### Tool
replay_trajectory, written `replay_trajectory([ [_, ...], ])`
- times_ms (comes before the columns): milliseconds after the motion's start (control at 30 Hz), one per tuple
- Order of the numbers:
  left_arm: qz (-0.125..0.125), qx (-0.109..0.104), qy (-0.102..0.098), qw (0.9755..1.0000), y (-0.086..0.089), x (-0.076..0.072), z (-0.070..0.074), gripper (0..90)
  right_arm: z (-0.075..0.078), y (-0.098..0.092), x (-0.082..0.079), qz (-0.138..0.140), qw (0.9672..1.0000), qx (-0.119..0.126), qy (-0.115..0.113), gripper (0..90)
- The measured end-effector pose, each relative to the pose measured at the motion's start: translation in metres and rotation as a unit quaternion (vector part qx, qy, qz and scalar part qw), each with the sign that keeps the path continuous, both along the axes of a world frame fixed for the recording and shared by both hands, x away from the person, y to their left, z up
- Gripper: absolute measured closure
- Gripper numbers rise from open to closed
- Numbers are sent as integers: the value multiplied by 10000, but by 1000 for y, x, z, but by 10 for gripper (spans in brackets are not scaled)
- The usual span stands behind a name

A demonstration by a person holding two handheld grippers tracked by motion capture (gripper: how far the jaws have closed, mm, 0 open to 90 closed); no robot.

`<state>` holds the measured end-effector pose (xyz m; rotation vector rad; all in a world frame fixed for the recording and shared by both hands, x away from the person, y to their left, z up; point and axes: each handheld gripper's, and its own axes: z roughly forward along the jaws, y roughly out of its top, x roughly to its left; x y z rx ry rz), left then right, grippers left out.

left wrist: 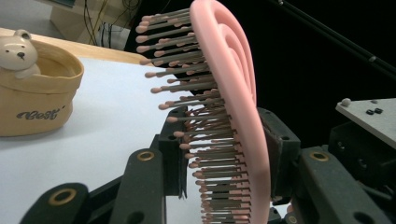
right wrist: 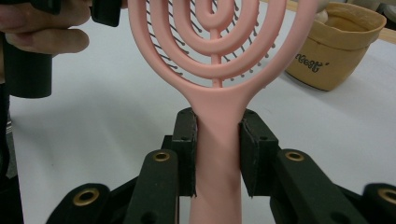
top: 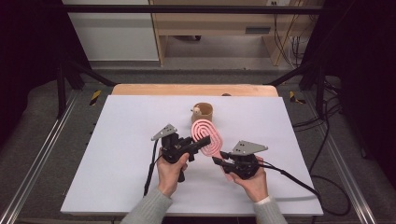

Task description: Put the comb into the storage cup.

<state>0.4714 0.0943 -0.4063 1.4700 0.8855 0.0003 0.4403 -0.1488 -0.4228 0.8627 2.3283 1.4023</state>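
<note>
A pink hairbrush [top: 207, 136] with an oval, looped head is held above the white table between both grippers. My right gripper [top: 219, 157] is shut on its handle; in the right gripper view the pads [right wrist: 187, 149] press both sides of the handle of the hairbrush [right wrist: 217, 60]. My left gripper [top: 200, 143] is shut across the head of the hairbrush [left wrist: 233, 84]. One pad [left wrist: 175, 158] meets the bristle tips and the other sits against the pink back. The brush stands on edge, its bristles facing the left hand.
A tan fabric cup [top: 204, 112] with a small bear figure [left wrist: 17, 51] on its rim stands just beyond the brush, mid table. The white board [top: 130, 154] lies on a wooden table. Black frame posts and cables flank both sides.
</note>
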Motion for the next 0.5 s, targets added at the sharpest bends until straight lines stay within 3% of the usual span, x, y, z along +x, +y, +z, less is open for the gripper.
replay_trajectory([
  [267,-87,-91,-85,9999,-2,-3,2,611,0,0,0,28,10000,21,17,706],
  [500,-85,-49,-195,9998,-3,-7,5,619,0,1,0,71,9999,89,40,707],
])
